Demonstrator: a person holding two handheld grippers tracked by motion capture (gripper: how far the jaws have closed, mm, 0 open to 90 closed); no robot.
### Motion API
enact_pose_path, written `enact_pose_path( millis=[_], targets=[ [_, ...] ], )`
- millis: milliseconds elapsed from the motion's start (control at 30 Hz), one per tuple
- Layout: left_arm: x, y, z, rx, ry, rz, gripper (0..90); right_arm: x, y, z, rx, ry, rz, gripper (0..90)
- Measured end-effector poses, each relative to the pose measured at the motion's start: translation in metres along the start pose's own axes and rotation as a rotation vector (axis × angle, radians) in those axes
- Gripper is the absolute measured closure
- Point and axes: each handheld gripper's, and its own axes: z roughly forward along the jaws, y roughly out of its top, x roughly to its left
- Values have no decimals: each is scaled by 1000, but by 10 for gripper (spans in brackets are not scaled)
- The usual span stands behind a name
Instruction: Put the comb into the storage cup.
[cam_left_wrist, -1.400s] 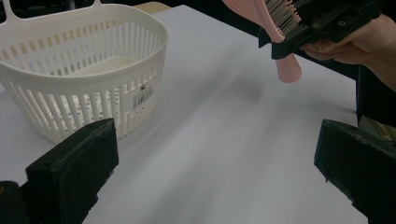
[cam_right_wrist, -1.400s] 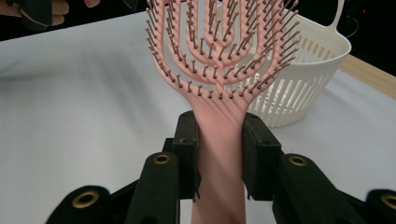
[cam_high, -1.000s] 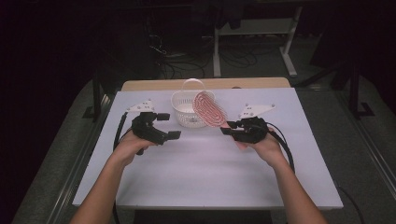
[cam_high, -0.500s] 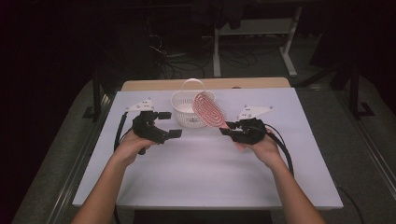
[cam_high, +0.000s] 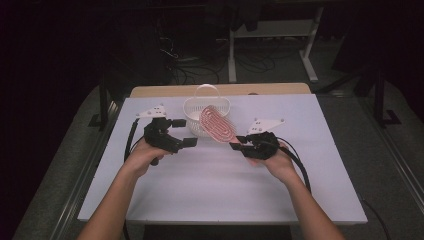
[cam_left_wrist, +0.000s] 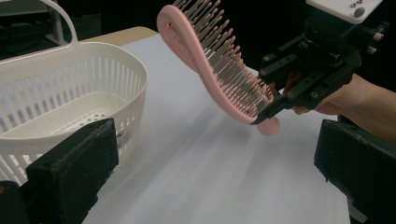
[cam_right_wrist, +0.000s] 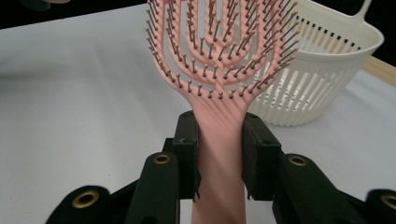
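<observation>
A pink hairbrush (cam_high: 217, 125) with a slotted head is held by its handle in my right gripper (cam_high: 238, 143), which is shut on it. The brush (cam_right_wrist: 219, 51) stands off the table, head tilted toward the white basket (cam_high: 192, 125), and the right gripper (cam_right_wrist: 219, 140) clamps the handle from both sides. My left gripper (cam_high: 185, 132) is open just left of the basket's front, holding nothing. In the left gripper view, the left gripper (cam_left_wrist: 215, 140) spans wide, with the basket (cam_left_wrist: 93, 65) at left and the brush (cam_left_wrist: 219, 70) in the right gripper (cam_left_wrist: 275, 105) at right.
The basket (cam_right_wrist: 327, 60) has an upright loop handle and looks empty inside. It stands near the far edge of the white tabletop (cam_high: 210, 185), with a wooden strip (cam_high: 165, 91) behind it. Dark floor and cables lie beyond.
My right gripper has shifted slightly left and nearer with the brush, whose head has dropped a little beside the basket. The left gripper has barely moved.
</observation>
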Motion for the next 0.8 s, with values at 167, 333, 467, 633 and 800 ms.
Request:
enact_pose_path(
  millis=[167,333,467,633,800],
  targets=[
    [-2,0,4,3,-7,-3,0,5,1,6,-2,13,-14,685],
    [-3,0,9,7,-14,-9,0,10,2,10,-1,24,-26,685],
    [-4,0,12,8,-19,-17,0,13,2,13,-4,33,-32,685],
    [-5,0,15,11,-12,-26,0,15,2,15,-12,40,-38,685],
    [-3,1,17,2,-17,-43,47,18,2,17,-16,46,-42,685]
  ],
)
